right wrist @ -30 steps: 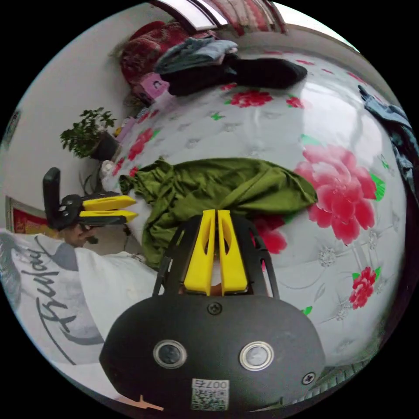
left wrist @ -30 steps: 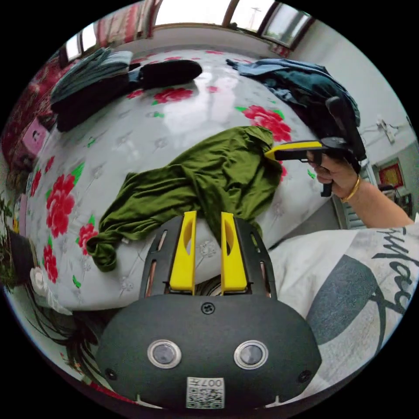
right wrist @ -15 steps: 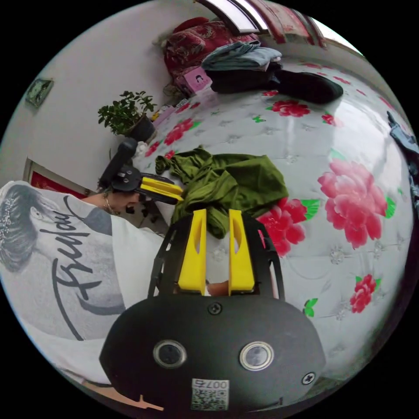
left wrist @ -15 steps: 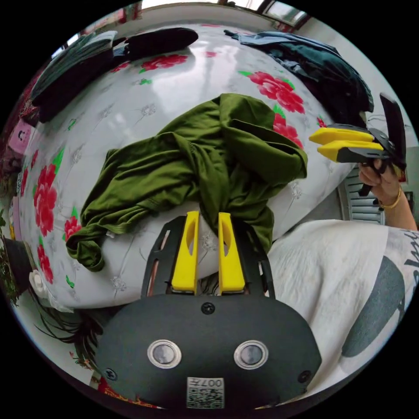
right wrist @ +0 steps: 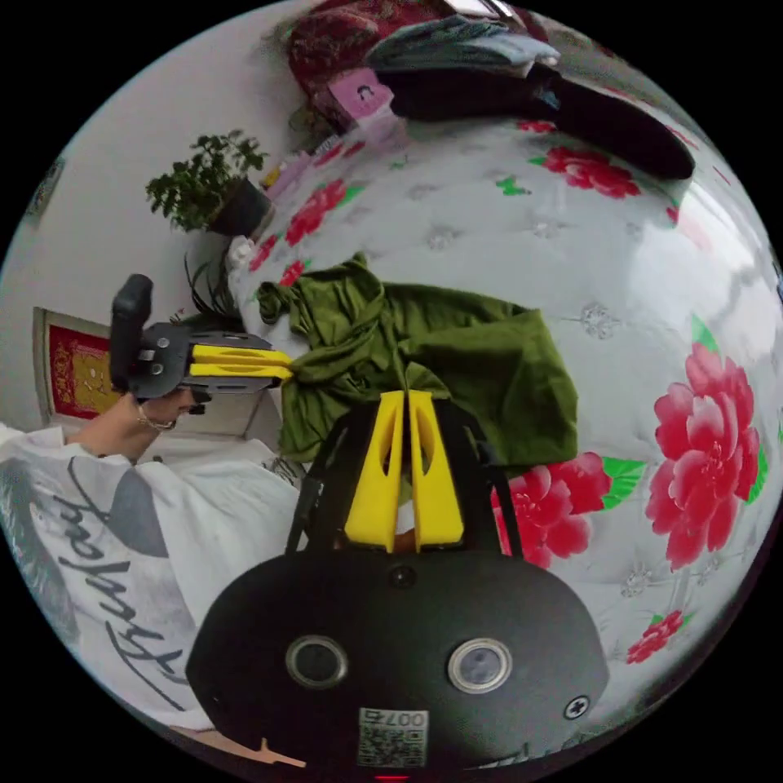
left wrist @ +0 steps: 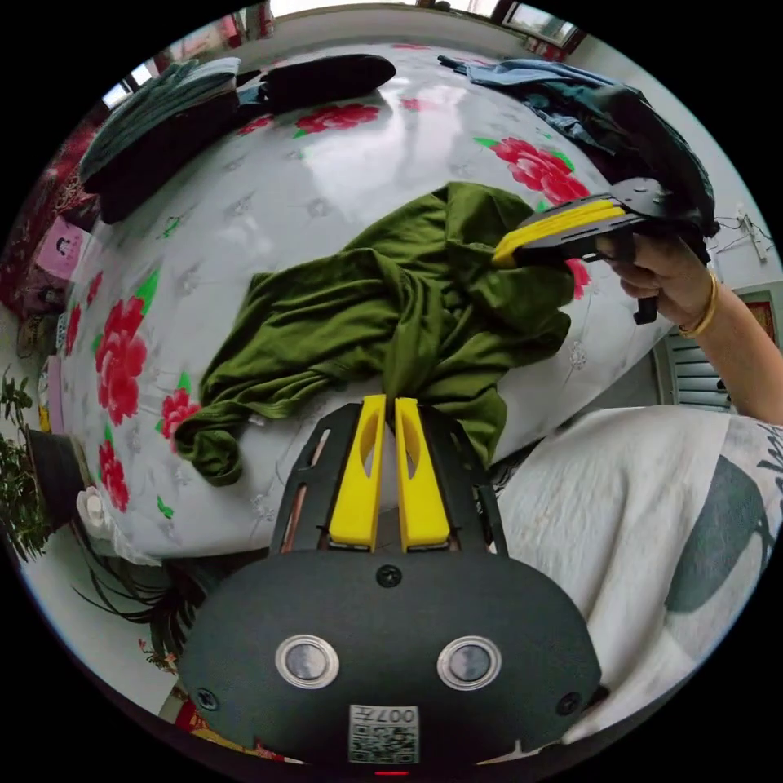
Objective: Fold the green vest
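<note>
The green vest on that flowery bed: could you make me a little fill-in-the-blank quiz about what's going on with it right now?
1. The green vest lies crumpled on a white bedcover printed with red ____.
2. Both the left gripper and the right gripper have their yellow jaws ____ on the vest's cloth.
3. In the right gripper view, a potted ____ stands against the wall beside the bed.

Missing words: flowers; shut; plant
</note>
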`<state>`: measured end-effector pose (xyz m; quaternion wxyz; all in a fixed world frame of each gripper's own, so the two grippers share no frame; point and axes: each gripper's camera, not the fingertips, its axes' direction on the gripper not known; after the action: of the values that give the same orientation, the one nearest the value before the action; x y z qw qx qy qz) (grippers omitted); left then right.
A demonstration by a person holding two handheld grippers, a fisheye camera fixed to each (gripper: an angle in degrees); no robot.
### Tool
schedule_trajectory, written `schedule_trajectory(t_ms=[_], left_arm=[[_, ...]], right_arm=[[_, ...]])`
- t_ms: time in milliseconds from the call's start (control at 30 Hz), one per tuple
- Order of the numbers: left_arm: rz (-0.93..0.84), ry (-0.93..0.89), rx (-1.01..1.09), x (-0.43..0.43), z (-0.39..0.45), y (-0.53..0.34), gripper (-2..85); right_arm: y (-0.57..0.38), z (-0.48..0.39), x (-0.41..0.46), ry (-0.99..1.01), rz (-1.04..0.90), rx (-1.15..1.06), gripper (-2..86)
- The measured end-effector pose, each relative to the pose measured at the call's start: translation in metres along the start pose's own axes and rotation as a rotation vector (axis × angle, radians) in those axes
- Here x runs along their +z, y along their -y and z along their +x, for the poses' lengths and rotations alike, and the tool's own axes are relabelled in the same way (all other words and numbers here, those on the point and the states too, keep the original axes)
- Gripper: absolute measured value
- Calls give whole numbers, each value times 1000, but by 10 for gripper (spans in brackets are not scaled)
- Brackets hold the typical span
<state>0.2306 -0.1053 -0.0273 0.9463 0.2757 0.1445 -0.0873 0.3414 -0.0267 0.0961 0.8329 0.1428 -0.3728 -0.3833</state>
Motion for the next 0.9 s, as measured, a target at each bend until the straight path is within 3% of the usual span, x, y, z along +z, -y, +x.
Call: schedule_trajectory(t_ms=[67,133,233,367,633,900], left_arm=[[30,64,-26,-20,-24,-1,-3],[63,165,-90,-46,-63,3,-1],[153,168,-225,-74,-115,17,21],[220,53,-374,-84,-146,44,48],[130,47,-230,-44,-92,62,66],[129,-1,-183,-47,-107,130,91]], right_arm=[[-26,15,-70,27,205,46,1],[-53,23,-121,-4,325,74,-1],[-93,29,-174,-24,429,101,-2],[-102,34,-154,-46,335,155,-3],[-105,64,-126,53,356,343,-2],[-84,73,-142,37,338,357,-2]])
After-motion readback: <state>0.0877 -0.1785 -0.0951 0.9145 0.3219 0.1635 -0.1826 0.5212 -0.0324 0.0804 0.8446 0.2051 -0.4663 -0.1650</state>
